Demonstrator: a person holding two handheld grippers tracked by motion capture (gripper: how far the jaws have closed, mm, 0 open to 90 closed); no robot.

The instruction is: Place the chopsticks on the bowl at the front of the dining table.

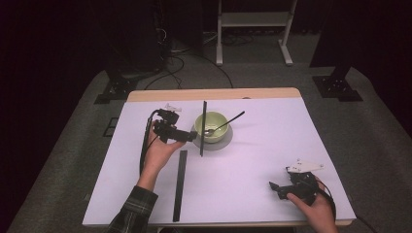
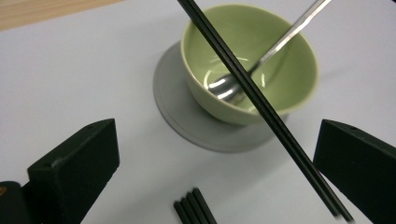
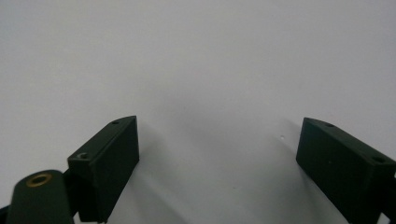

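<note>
Left gripper (image 1: 188, 136) hangs with its jaws wide apart, clamped on nothing. Just below and between them lies the end of a bundle of black sticks (image 2: 192, 210), flat on the white table (image 2: 70, 70). A pair of black chopsticks (image 2: 261, 100) starts right by the inner face of its right-hand jaw; whether it touches that jaw I cannot tell. From there the pair runs forward and to the left, slanting across the front rim of the green bowl (image 2: 205, 51) and out over its hollow, so its long axis cuts diagonally across the gap between the jaws, not along the gripper's reach. The near end seems to sit low by the jaw and the far end higher, which suggests the pair leans on the rim.

Ahead, the bowl stands on a grey coaster (image 2: 173, 102), and a metal utensil (image 2: 224, 88) lies inside with its handle pointing away to the right.

To grip well, I would shift the gripper sideways until the pair sits midway between the jaws, and turn the wrist so the pads meet the sticks square across their length. Closing slowly should keep the sticks from rolling and the bowl from being pushed.

Well off to the right, the right gripper (image 1: 274, 186) rests over bare table, likewise spread and idle.
</note>
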